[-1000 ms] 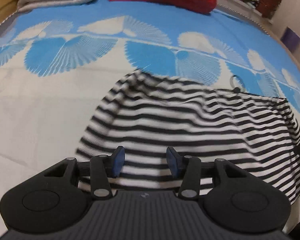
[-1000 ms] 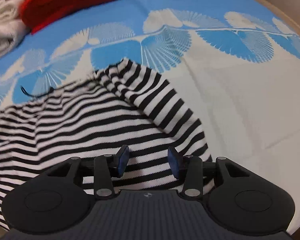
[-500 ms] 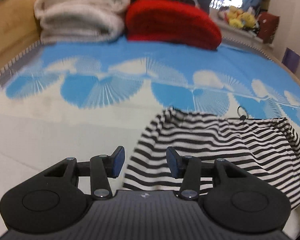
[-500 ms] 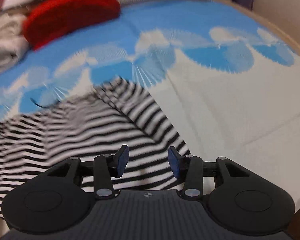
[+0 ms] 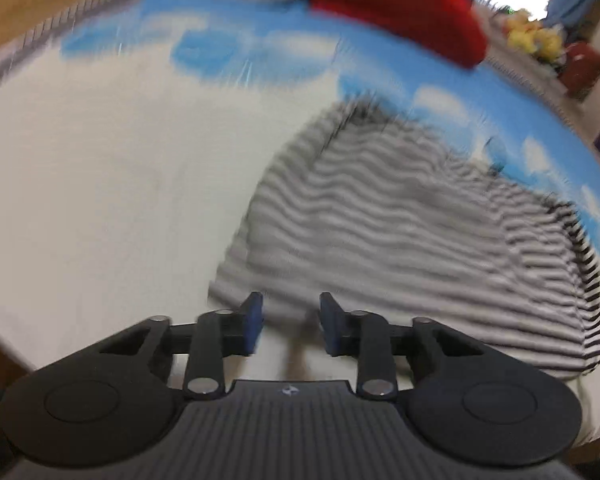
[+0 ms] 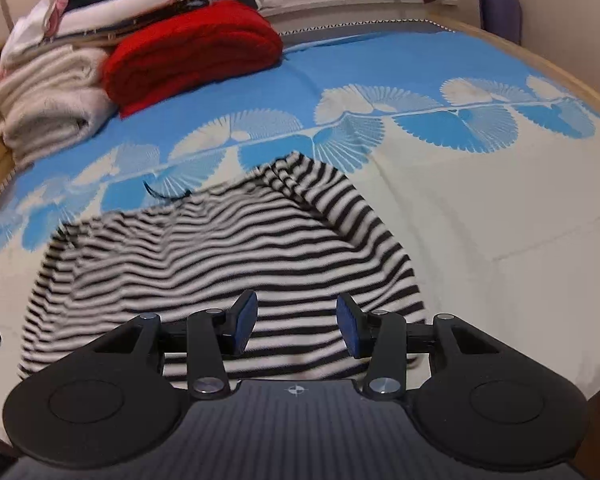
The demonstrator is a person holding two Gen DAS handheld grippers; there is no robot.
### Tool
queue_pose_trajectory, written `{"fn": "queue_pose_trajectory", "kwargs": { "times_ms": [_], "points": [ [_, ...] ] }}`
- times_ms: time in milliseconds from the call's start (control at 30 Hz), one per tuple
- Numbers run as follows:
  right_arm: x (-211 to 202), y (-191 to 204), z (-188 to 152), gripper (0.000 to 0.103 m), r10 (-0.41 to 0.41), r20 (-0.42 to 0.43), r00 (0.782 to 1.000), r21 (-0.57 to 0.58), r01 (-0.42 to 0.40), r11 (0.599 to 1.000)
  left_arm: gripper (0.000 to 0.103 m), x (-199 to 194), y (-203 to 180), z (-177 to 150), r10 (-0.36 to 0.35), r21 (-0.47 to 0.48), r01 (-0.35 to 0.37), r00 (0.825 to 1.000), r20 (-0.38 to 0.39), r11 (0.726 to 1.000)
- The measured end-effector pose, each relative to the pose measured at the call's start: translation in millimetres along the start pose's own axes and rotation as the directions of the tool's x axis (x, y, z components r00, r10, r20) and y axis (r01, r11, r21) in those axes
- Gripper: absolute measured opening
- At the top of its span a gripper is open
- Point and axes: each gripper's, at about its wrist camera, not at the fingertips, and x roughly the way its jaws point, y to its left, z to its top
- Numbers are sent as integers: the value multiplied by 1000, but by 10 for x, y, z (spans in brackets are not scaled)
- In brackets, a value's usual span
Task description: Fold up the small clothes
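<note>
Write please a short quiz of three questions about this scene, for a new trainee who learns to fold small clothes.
1. True or false: the striped garment lies on the bedcover, held by neither tool.
2. Which folded item lies next to the cream blanket? A) a red blanket B) a green towel C) a yellow pillow
3. Fill in: the thin dark cord lies at the garment's ___ edge, on the blue print.

Key:
1. True. The left tool and right tool have nothing pressed between their pads.
2. A, the red blanket.
3. Far.
</note>
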Motion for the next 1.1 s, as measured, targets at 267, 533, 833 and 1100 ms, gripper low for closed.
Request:
{"fn": "queue_pose_trajectory", "kwargs": {
  "times_ms": [267,533,833,1100],
  "points": [
    [14,-93,-50,46,-14,0,1000,9,14,1000,32,228,341,-30,-127,-220,104,988,-92,970],
    [9,-117,-48,46,-5,-6,1000,28,5,1000,34,375,706,-88,-270,-501,175,955,-123,848],
    [-18,-168,-31,46,-3,2,1000,44,3,999,35,461,843,-47,-294,-602,197,954,-65,774],
    [20,-191,-67,46,-21,-16,1000,33,21,999,35,573,808,25,-281,-618,210,959,-19,758]
  ]
}}
